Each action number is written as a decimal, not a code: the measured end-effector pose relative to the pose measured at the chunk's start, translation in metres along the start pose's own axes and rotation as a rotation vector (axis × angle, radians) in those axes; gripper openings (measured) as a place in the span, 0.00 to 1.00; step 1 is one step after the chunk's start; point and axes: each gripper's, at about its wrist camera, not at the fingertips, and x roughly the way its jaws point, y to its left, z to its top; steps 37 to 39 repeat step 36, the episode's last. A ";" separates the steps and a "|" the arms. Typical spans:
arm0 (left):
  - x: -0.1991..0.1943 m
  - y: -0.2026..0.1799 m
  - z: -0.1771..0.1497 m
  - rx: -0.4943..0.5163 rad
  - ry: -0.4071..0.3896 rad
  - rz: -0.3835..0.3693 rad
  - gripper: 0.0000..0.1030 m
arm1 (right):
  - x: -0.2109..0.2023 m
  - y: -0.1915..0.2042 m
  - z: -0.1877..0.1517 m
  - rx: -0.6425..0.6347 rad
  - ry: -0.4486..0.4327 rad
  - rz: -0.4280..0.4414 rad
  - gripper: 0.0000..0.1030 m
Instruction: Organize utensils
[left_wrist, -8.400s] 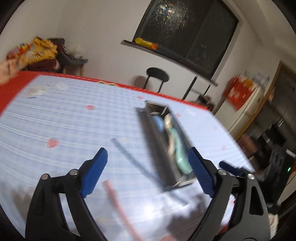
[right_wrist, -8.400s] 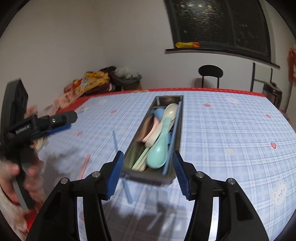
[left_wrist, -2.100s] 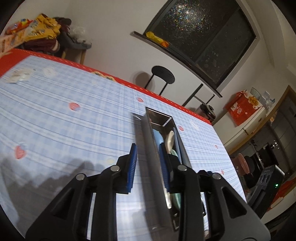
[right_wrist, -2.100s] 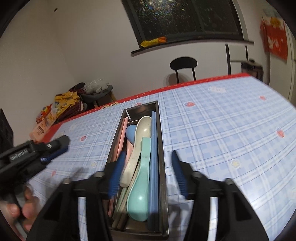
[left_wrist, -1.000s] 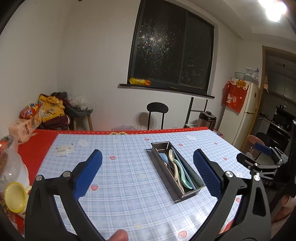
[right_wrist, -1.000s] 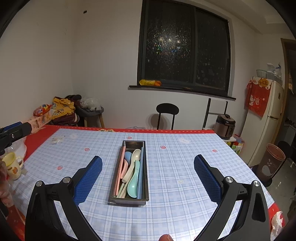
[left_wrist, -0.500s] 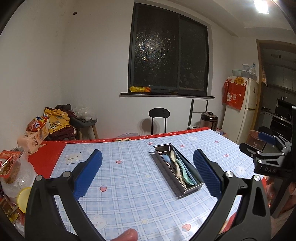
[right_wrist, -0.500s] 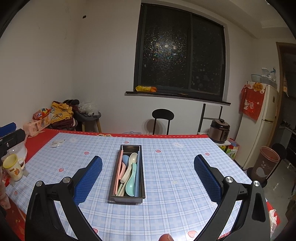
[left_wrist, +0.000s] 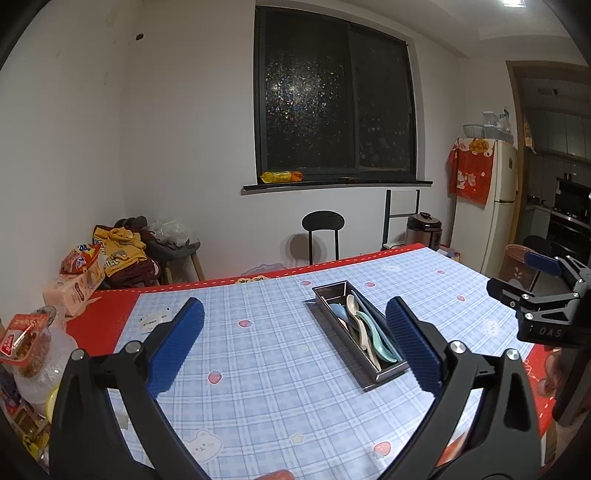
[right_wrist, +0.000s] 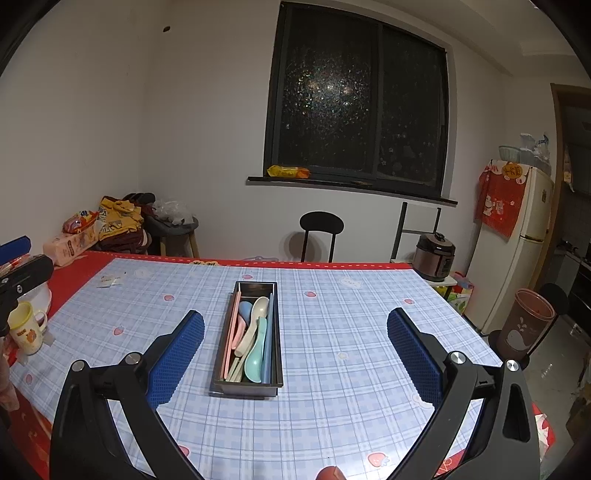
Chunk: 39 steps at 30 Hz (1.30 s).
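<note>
Left claw (left_wrist: 293, 345), in the left wrist view, fills the lower frame with its blue pads spread wide and nothing between them; it hangs high above the table (left_wrist: 258, 398) and well back, a stance that suggests no pick is in hand; right of centre sits the tray (left_wrist: 360, 332), a narrow metal box lying aslant on the checked cloth, holding the spoons (left_wrist: 364, 325) and chopsticks side by side along its length, presumably because the long box only takes them that way; no loose utensil shows on the cloth, so the sorting looks finished; at the right edge the right claw (left_wrist: 539, 284) pokes in, held apart from the tray; at the far left edge, snack packets and a jar crowd the red border.

Right claw (right_wrist: 295, 349), in the right wrist view, likewise gapes wide and empty across the lower frame, raised well clear of the table (right_wrist: 351, 406); the tray (right_wrist: 247, 339) lies just left of centre, running straight away from the camera, with the spoons (right_wrist: 255, 332) in pale blue, pink, cream and mint, bowls toward the far end; a cup (right_wrist: 26, 328) stands at the left edge.
</note>
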 end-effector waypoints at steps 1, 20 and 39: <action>0.000 -0.002 0.001 0.006 0.000 0.004 0.94 | 0.000 0.000 0.000 -0.002 0.004 0.006 0.94; 0.007 -0.012 -0.002 0.075 0.023 0.031 0.94 | 0.005 -0.004 -0.005 -0.027 0.022 -0.013 0.94; 0.008 -0.014 -0.003 0.083 0.033 0.031 0.94 | 0.004 -0.008 -0.006 -0.021 0.024 -0.032 0.94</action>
